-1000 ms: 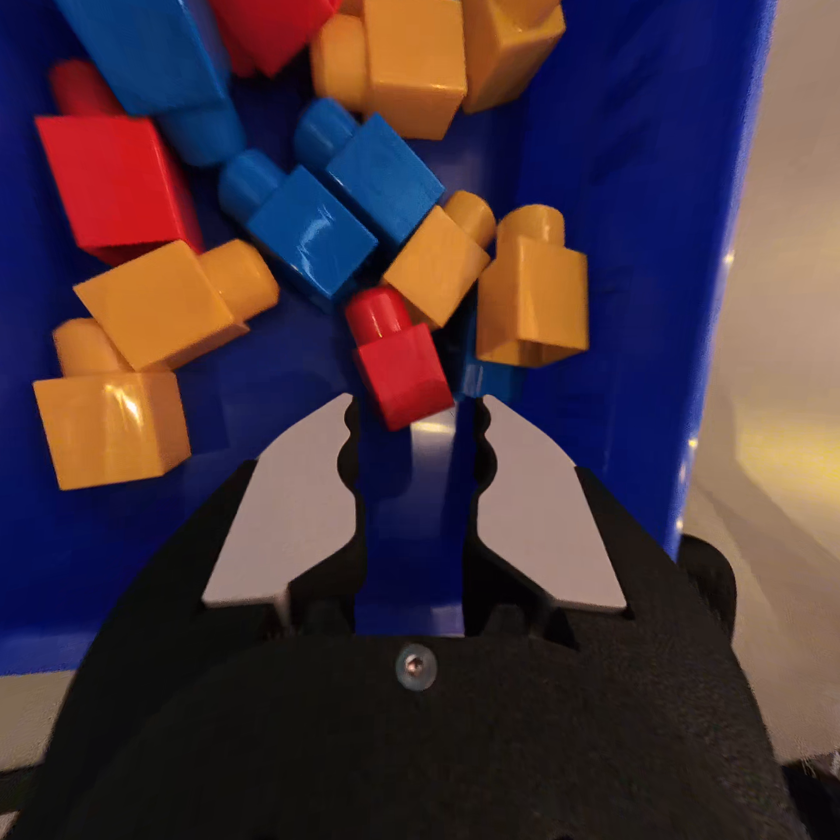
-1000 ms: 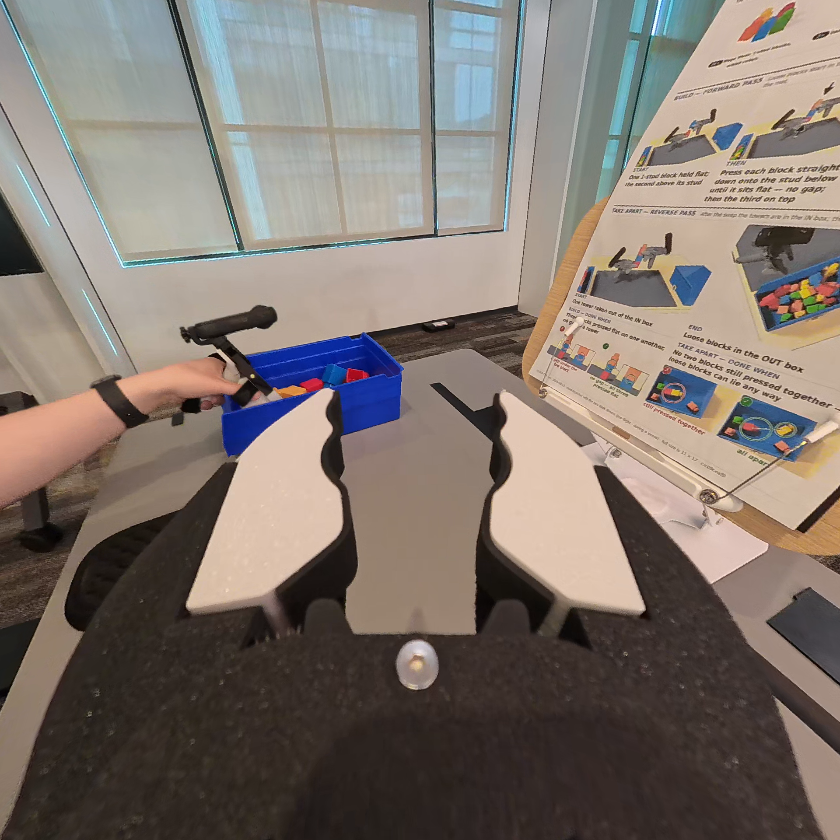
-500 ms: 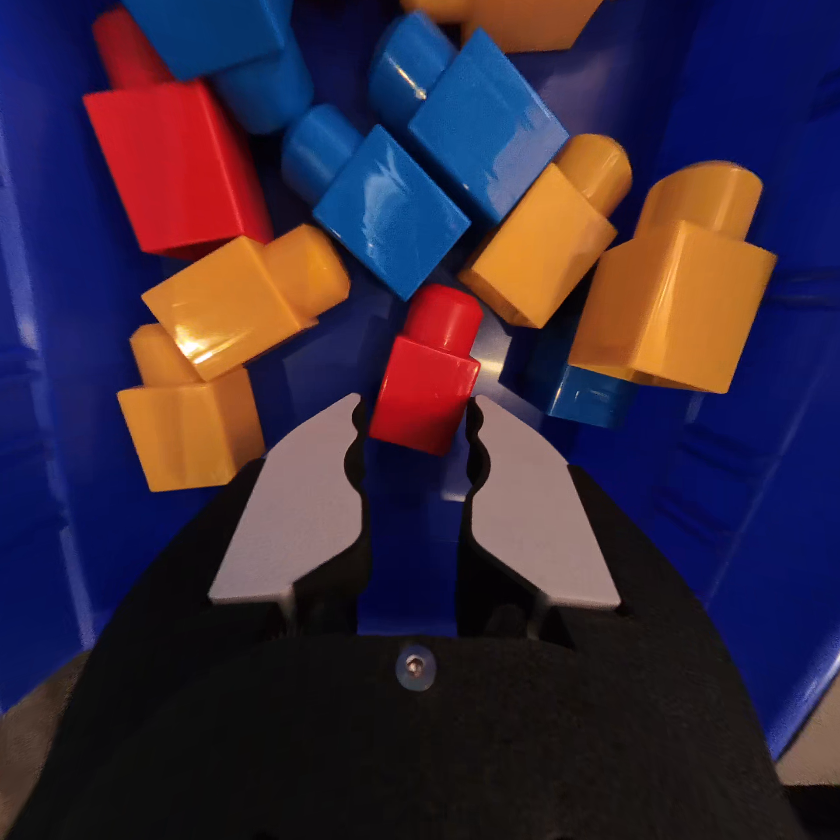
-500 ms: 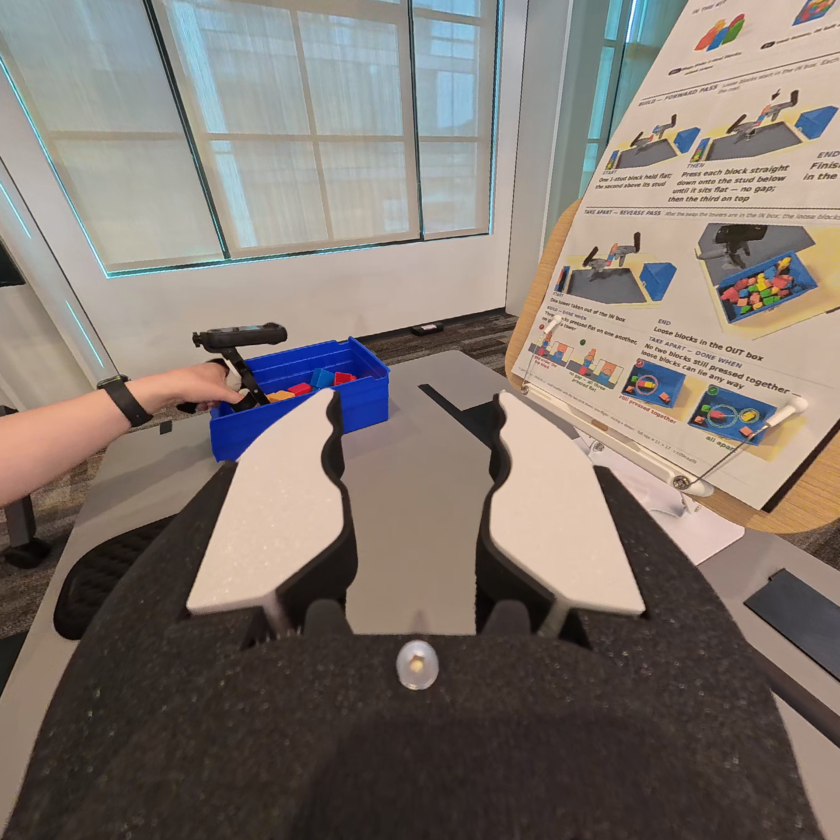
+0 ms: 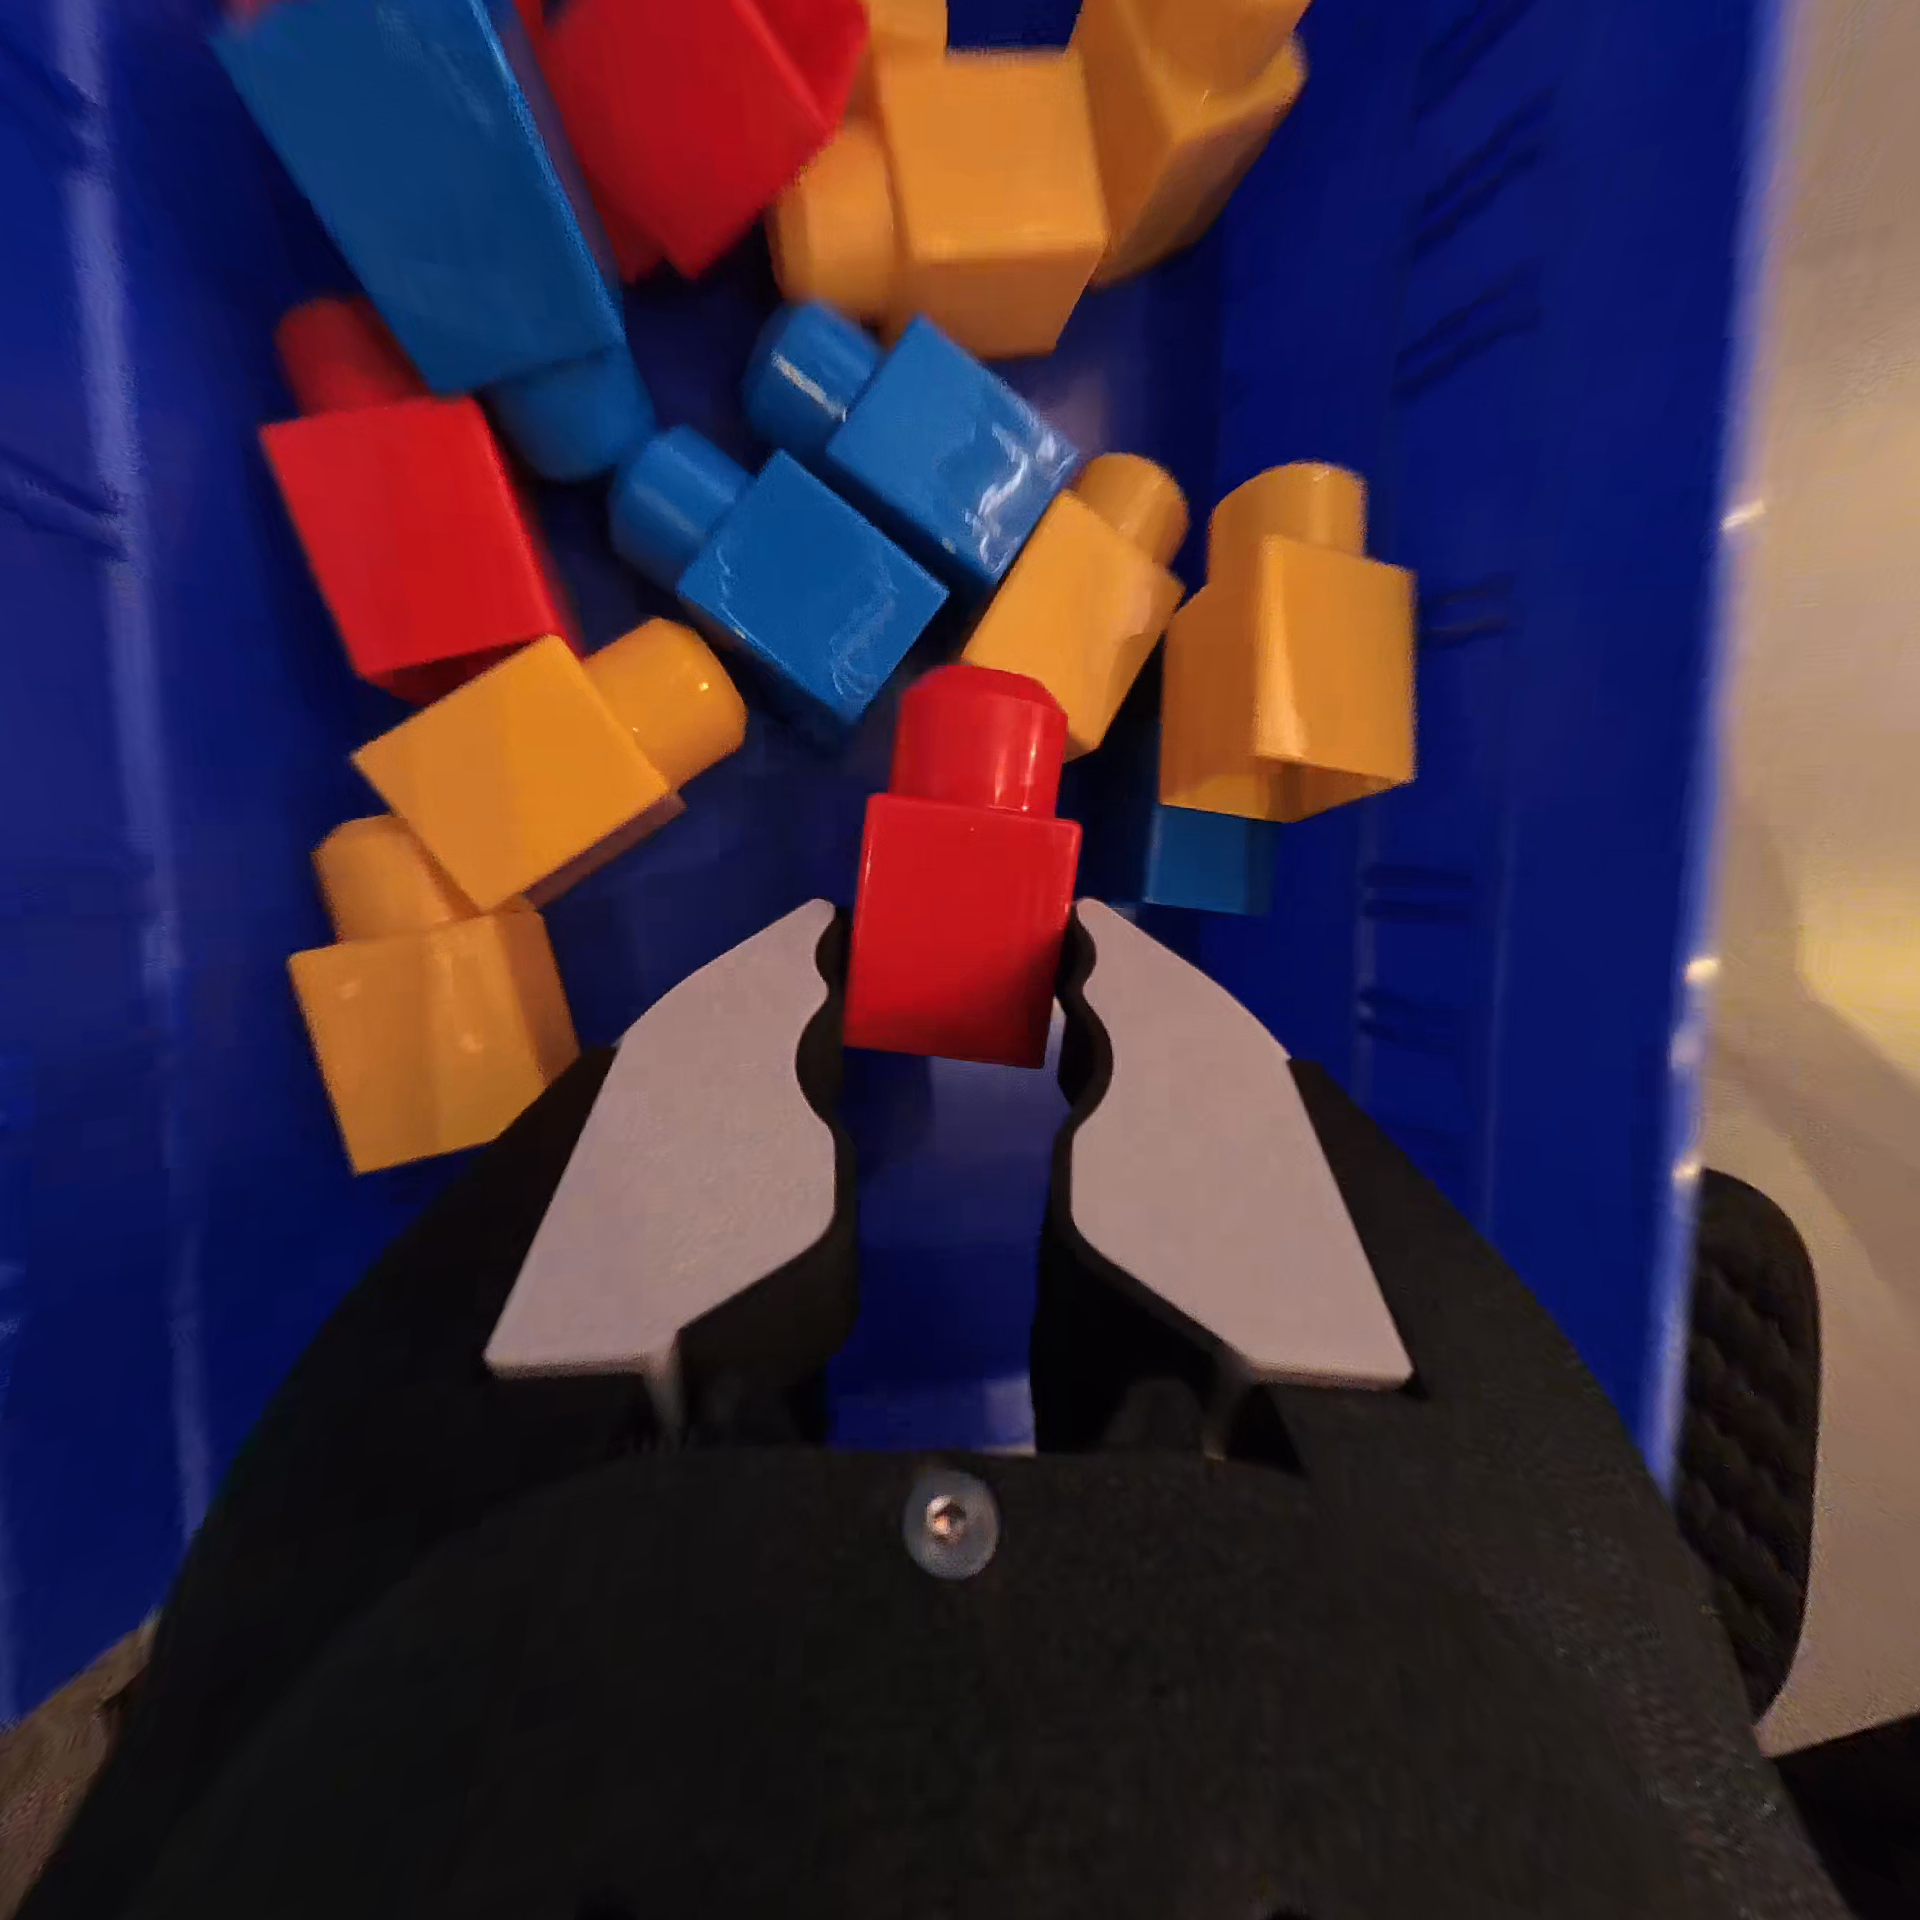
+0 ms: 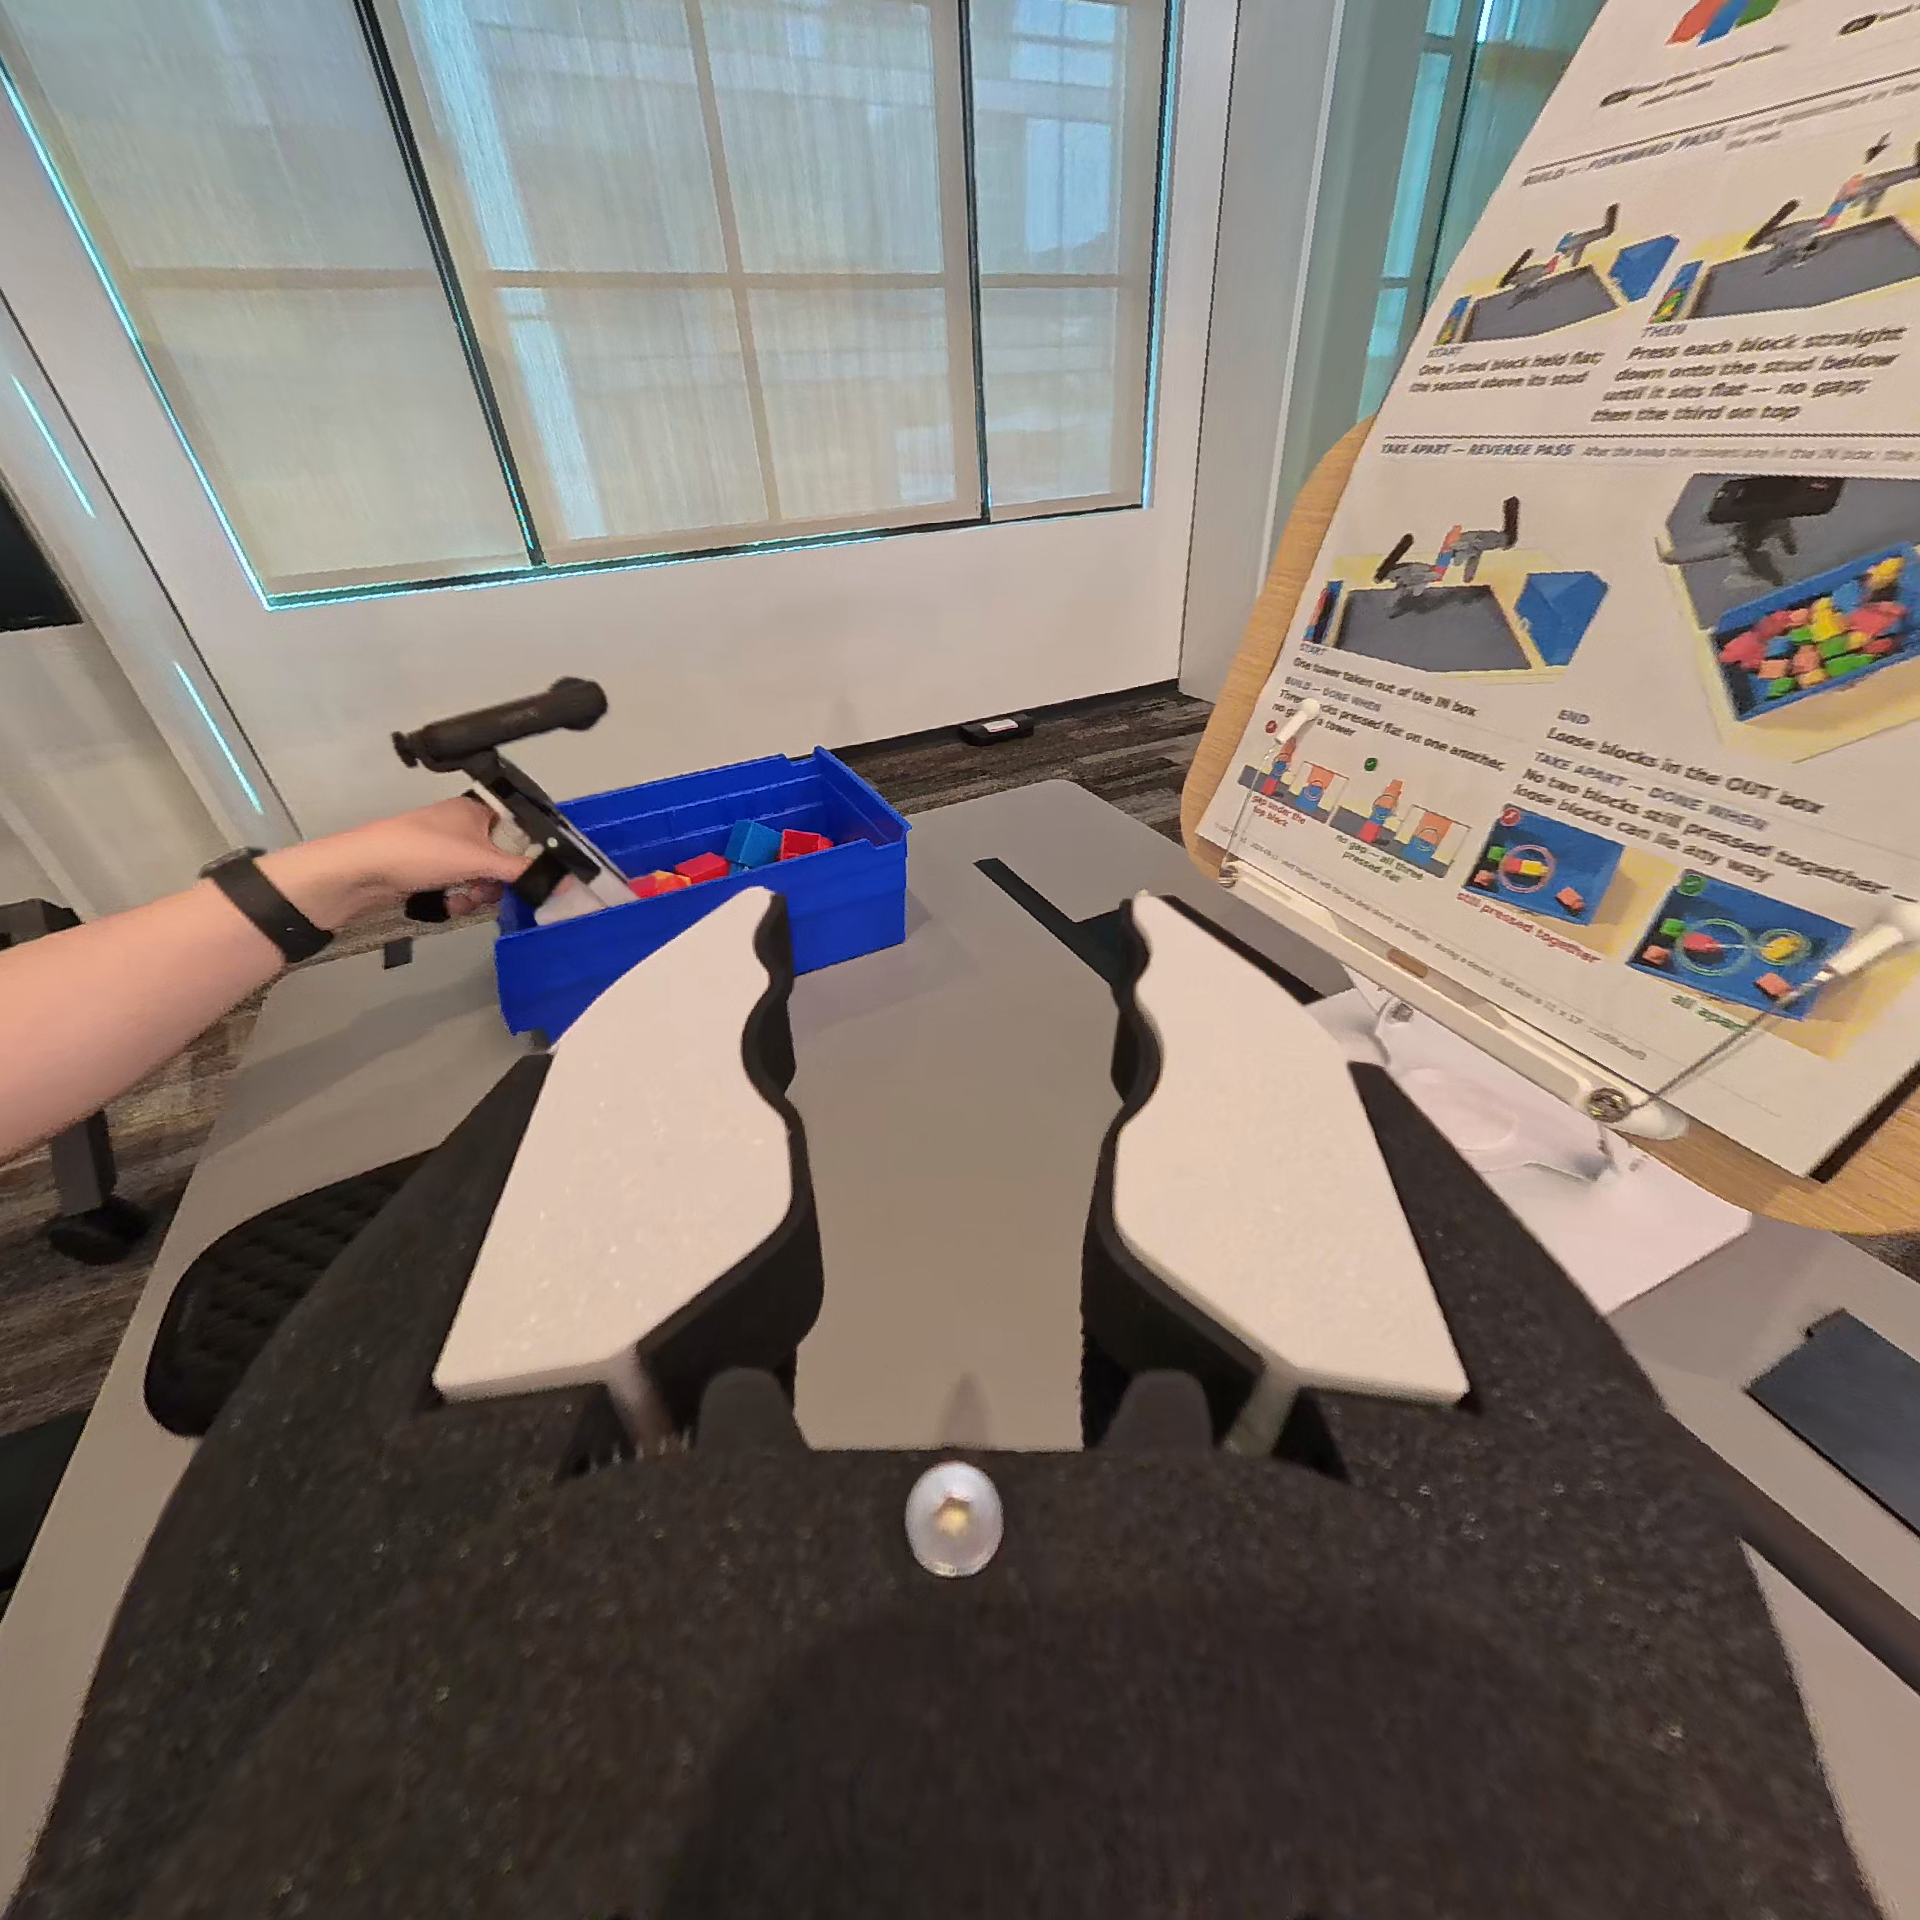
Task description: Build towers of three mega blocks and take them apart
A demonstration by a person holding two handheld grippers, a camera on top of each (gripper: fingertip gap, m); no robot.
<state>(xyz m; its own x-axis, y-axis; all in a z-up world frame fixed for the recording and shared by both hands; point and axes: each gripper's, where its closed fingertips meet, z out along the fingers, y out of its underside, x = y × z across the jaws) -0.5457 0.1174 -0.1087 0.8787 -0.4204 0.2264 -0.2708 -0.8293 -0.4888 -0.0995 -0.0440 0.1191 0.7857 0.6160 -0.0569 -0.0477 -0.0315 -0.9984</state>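
The left gripper [image 5: 954, 920] reaches down into a blue bin [image 5: 1475, 623], its two fingers pinching the square body of a small red block [image 5: 956, 935] whose round stud points away from the camera. The block sits between the fingertips and appears raised off the bin floor, near the bin's right wall.

The rest of the bin holds loose single-stud blocks in three colours. Just beyond the held block lie two blue blocks [image 5: 810, 592] side by side, studs toward the upper left. To the right an orange block [image 5: 1288, 665] stands with its stud up, resting on a blue piece [image 5: 1205, 857] close to the right wall, and another orange block [image 5: 1070, 613] leans between it and the blue pair. Along the left side lie two orange blocks [image 5: 520, 769], one nearer the camera than the other, and a red block [image 5: 405, 530] beyond them. At the far end are a large blue block [image 5: 426, 187], a red one [image 5: 686, 114] and more orange ones [image 5: 987, 208], partly blurred.

From the right wrist view, the bin [image 6: 696, 935] stands at the far left part of the grey desk [image 6: 956, 1143], with a person's hand [image 6: 416, 862] holding the left gripper tilted into its near left corner. The right gripper [image 6: 951, 914] hovers over the desk with fingers spread wide and nothing between them. An instruction board [image 6: 1621, 623] stands along the desk's right edge.
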